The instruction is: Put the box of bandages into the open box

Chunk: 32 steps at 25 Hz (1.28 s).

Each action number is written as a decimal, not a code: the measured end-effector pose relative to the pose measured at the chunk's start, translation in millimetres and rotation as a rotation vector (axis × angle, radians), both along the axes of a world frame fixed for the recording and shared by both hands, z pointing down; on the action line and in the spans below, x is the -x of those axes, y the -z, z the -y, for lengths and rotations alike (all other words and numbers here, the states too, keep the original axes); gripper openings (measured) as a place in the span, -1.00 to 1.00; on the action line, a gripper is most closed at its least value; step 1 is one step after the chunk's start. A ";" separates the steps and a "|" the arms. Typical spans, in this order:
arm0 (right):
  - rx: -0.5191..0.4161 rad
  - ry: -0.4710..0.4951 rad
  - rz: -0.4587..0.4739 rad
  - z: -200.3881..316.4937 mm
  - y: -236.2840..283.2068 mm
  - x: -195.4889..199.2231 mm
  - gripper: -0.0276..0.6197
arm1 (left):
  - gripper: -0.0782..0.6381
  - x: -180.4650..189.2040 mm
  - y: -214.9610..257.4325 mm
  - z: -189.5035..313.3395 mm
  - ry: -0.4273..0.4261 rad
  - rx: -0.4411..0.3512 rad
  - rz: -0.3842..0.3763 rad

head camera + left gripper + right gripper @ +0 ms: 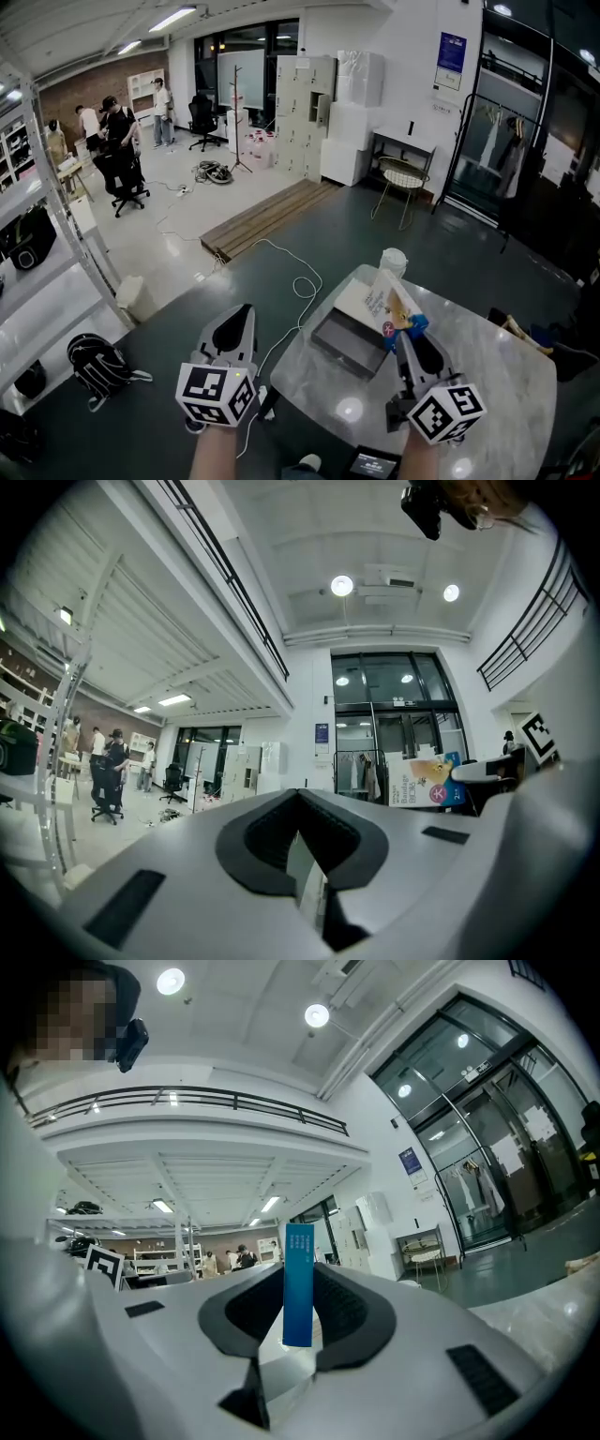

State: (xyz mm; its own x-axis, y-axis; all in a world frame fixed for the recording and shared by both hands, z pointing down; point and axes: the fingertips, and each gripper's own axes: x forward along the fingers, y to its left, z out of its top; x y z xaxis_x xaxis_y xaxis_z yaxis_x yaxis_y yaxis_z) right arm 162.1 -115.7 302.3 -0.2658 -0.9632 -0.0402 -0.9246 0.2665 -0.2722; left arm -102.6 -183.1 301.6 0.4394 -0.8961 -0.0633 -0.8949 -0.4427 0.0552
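The box of bandages (394, 309) is a flat carton with a blue edge and a printed face. My right gripper (406, 336) is shut on it and holds it upright over the round marble table (497, 366). The right gripper view shows the carton's blue edge (299, 1283) standing between the jaws. The open box (349, 343), dark grey with a white part behind it, lies on the table just left of the held carton. My left gripper (241, 319) hangs over the floor left of the table, shut with nothing in it. The left gripper view (298, 797) also catches the carton (427, 782) off to its right.
A white cup-like container (394, 261) stands at the table's far edge and a small dark device (373, 462) lies at its near edge. A white cable (302, 284) runs across the floor. A backpack (98, 366) and metal shelving (56, 272) are at left. People (119, 141) stand far back.
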 end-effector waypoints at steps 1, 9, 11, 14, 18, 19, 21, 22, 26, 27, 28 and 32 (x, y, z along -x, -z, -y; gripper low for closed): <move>-0.002 0.001 0.000 9.2 -0.5 -2.8 -0.57 | -0.75 -2.6 -0.5 9.3 0.001 -0.003 0.001; 0.052 -0.010 0.043 62.6 -22.4 -14.7 -0.57 | -0.75 -12.8 -16.5 61.7 -0.003 0.033 0.025; 0.071 -0.013 0.053 73.7 -31.2 -16.7 -0.57 | -0.75 -11.1 -24.7 74.3 0.004 0.054 0.027; 0.094 -0.029 0.062 88.4 -40.5 -21.6 -0.57 | -0.75 -11.5 -33.7 96.1 -0.001 0.080 0.028; 0.106 -0.058 0.068 109.2 -40.5 -28.3 -0.57 | -0.75 -11.1 -29.3 128.2 -0.017 0.078 0.022; 0.106 -0.062 0.070 114.3 -39.8 -28.7 -0.57 | -0.75 -10.5 -27.3 135.3 -0.021 0.073 0.022; 0.108 -0.067 0.073 122.8 -39.8 -27.4 -0.57 | -0.75 -8.3 -26.5 147.8 -0.028 0.071 0.020; 0.113 -0.070 0.076 126.0 -40.7 -26.3 -0.57 | -0.75 -7.3 -28.3 153.3 -0.031 0.076 0.020; 0.169 -0.080 0.093 135.0 -57.5 -24.2 -0.57 | -0.75 -6.4 -50.3 168.2 -0.048 0.126 0.036; 0.188 -0.084 0.104 136.7 -65.0 -24.3 -0.57 | -0.75 -5.7 -58.1 170.8 -0.049 0.144 0.040; 0.209 -0.089 0.114 138.0 -73.0 -24.2 -0.57 | -0.75 -4.9 -66.2 172.8 -0.049 0.161 0.044; 0.297 -0.089 0.132 136.9 -107.5 -19.3 -0.57 | -0.75 -2.5 -99.8 173.4 -0.055 0.227 0.061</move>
